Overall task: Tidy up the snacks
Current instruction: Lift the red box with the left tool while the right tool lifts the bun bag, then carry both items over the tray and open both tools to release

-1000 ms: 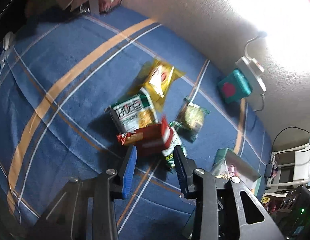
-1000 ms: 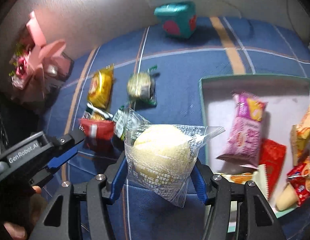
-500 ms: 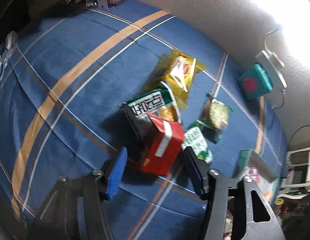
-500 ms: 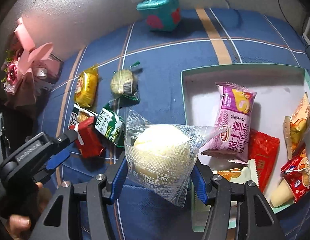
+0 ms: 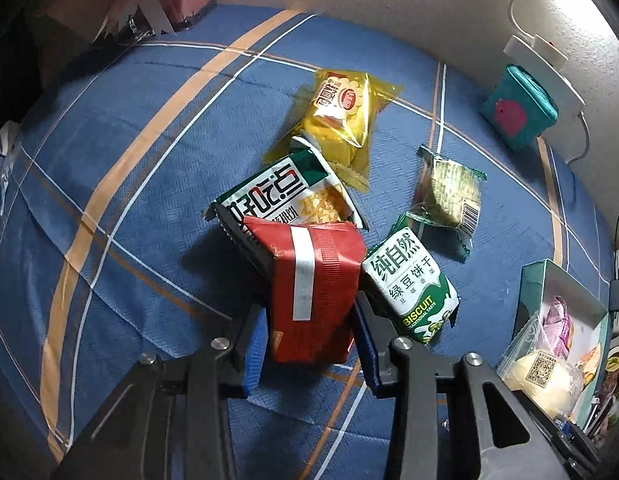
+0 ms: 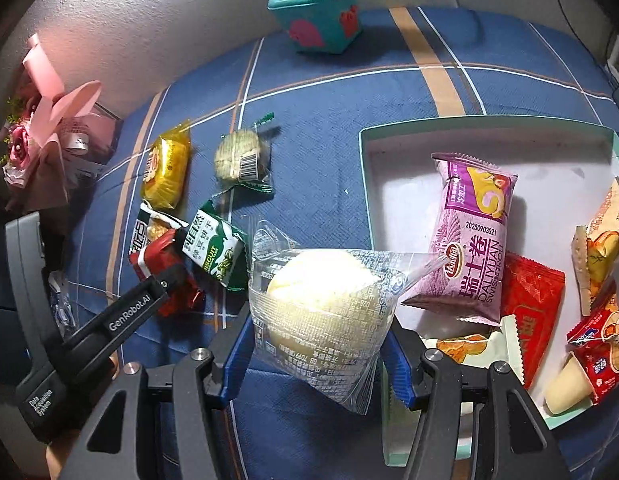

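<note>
Currently our left gripper (image 5: 309,356) clamps the red packet (image 5: 313,292), seemingly lightly; our right gripper (image 6: 317,360) clamps the bun bag (image 6: 321,308). Slippery film may slip free.

A woven blue cloth (image 5: 157,184) is lying matt under glossy foil packets: the red packet (image 5: 313,292) and yellow packet (image 5: 341,120) are shining. The clear bun wrapper (image 6: 325,312) is glinting like thin plastic; the box (image 6: 485,128) is looking like matt card
</note>
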Demonstrator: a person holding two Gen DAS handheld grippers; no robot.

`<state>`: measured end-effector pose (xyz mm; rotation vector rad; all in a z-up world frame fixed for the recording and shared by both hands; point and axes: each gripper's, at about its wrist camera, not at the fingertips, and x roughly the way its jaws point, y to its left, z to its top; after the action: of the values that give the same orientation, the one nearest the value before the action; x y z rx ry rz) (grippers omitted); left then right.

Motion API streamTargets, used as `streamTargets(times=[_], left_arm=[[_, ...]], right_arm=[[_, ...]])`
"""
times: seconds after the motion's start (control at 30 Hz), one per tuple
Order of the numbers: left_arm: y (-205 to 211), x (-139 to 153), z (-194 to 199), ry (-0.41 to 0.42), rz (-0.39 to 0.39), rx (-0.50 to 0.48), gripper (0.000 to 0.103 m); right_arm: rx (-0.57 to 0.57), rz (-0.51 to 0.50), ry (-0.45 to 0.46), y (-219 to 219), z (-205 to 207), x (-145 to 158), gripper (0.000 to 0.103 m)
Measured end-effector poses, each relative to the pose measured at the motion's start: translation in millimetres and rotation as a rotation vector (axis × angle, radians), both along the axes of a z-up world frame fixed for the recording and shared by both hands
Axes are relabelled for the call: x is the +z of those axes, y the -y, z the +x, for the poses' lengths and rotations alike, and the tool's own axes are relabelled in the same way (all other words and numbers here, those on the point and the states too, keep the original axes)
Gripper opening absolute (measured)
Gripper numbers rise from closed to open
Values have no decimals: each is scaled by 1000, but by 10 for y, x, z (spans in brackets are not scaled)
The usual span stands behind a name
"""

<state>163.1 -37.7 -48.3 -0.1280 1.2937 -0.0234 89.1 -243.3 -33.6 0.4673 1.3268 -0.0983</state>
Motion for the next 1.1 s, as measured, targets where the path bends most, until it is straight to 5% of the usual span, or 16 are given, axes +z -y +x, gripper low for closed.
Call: streamTargets(times=[0.57, 1.1], left_arm=[[128, 850, -116, 156, -133, -9, 41], [1359, 830, -560, 100, -218, -351, 41]], right_arm=[[-44, 31, 85, 201, -65, 343, 61], [-398, 2, 119, 1463, -566, 478, 62]])
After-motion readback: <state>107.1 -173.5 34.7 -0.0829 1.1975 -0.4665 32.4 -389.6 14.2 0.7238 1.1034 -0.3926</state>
